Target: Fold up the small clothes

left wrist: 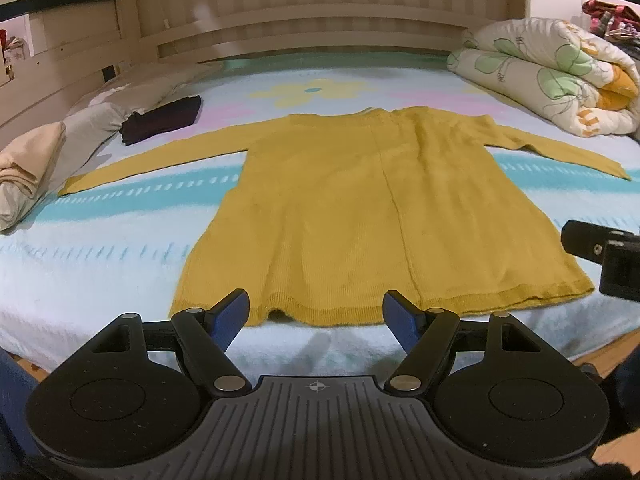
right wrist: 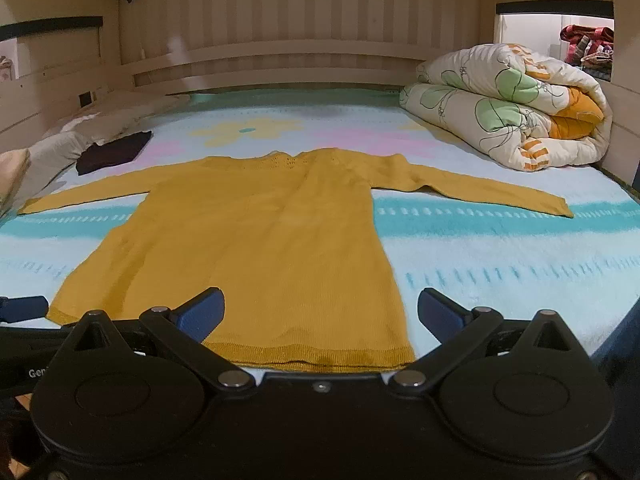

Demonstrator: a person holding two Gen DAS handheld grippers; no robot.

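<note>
A mustard-yellow knit sweater (left wrist: 352,208) lies flat on the bed, both long sleeves spread out sideways and its hem toward me; it also shows in the right wrist view (right wrist: 260,240). My left gripper (left wrist: 316,304) is open and empty, hovering just in front of the hem near its left half. My right gripper (right wrist: 320,300) is open and empty, over the hem's right half. The right gripper's body (left wrist: 608,256) shows at the right edge of the left wrist view. The left gripper's fingertip (right wrist: 24,307) pokes in at the left of the right wrist view.
The bed has a light blue blanket (left wrist: 100,240) with teal stripes and flowers. A folded dark purple garment (left wrist: 164,120) and beige folded cloths (left wrist: 28,164) lie at the far left. A rolled floral quilt (right wrist: 516,116) sits at the far right. A wooden headboard (left wrist: 304,28) runs behind.
</note>
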